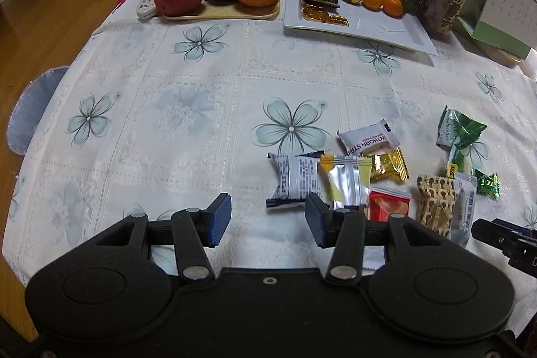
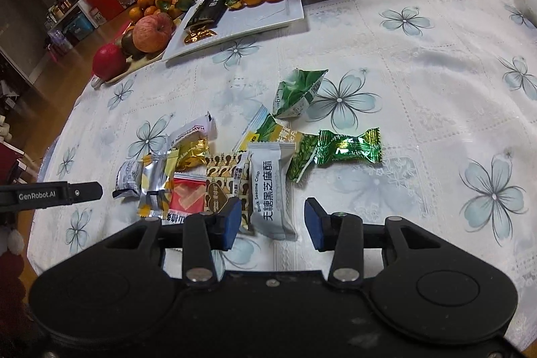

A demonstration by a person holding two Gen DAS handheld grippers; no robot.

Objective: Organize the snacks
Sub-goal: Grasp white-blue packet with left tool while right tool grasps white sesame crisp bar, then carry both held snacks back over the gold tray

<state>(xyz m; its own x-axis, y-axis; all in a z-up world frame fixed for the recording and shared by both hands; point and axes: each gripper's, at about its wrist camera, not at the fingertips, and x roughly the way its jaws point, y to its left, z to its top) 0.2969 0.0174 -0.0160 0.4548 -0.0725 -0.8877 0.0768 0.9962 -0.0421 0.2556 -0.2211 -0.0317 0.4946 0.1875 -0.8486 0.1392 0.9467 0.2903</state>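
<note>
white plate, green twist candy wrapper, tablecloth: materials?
Rectangular white plate: likely glazed ceramic, possibly melamine; smooth gloss with soft reflections.
Green twist-ended candy wrapper: metallised foil or plastic film; sharp crinkles, bright glints.
White flower-print tablecloth: probably embossed vinyl or lace-pattern plastic; faint sheen, raised grid texture. Woven fabric cannot be ruled out.

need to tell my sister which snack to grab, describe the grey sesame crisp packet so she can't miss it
On the flowered tablecloth, find the loose pile of wrapped snacks near the front edge. At its front, between the open right gripper fingers, lies the sesame crisp packet. It is the only plain grey-white pillow pack with bold dark Chinese lettering down its length.
</note>
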